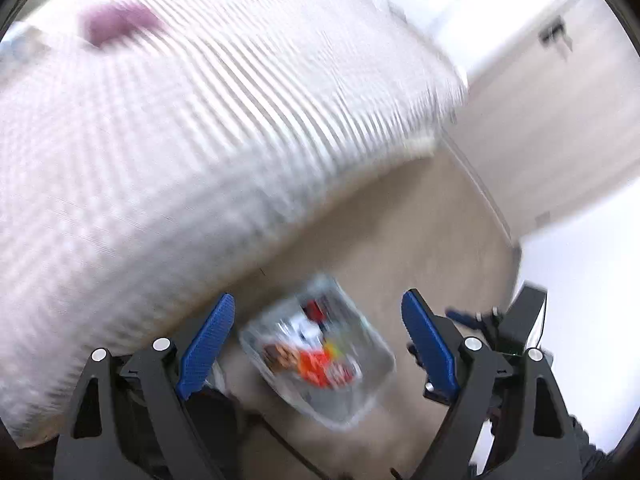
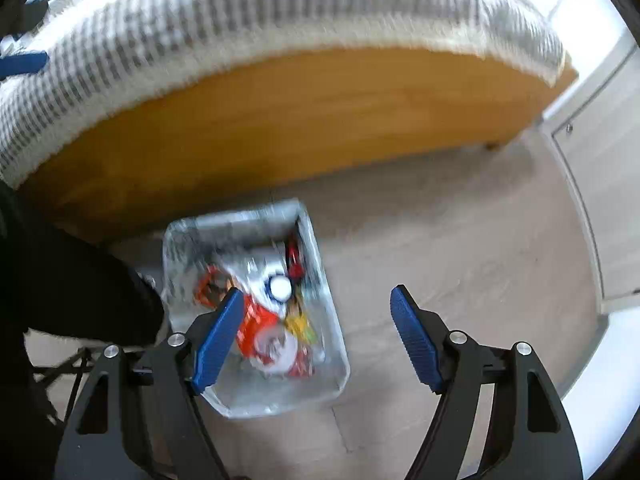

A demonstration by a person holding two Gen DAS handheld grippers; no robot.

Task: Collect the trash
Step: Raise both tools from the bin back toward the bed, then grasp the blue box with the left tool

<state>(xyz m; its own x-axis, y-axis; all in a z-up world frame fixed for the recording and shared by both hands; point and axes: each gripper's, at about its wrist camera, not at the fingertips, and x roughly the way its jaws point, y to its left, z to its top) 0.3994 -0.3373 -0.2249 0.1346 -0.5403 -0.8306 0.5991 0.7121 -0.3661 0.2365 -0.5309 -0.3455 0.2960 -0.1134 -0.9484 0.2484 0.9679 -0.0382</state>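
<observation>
left gripper [image 1: 318, 334] and right gripper [image 2: 316, 334] gape wide, empty, above trash-filled bin [image 2: 334, 344].

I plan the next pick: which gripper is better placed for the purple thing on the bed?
Left, probably: only its view shows the purple thing on the bed; both grippers are open and empty.

Each hand-held gripper [image 1: 318, 332] [image 2: 316, 332] has black angular arms, silver round screws and ribbed blue fingers [image 2: 218, 338].
</observation>
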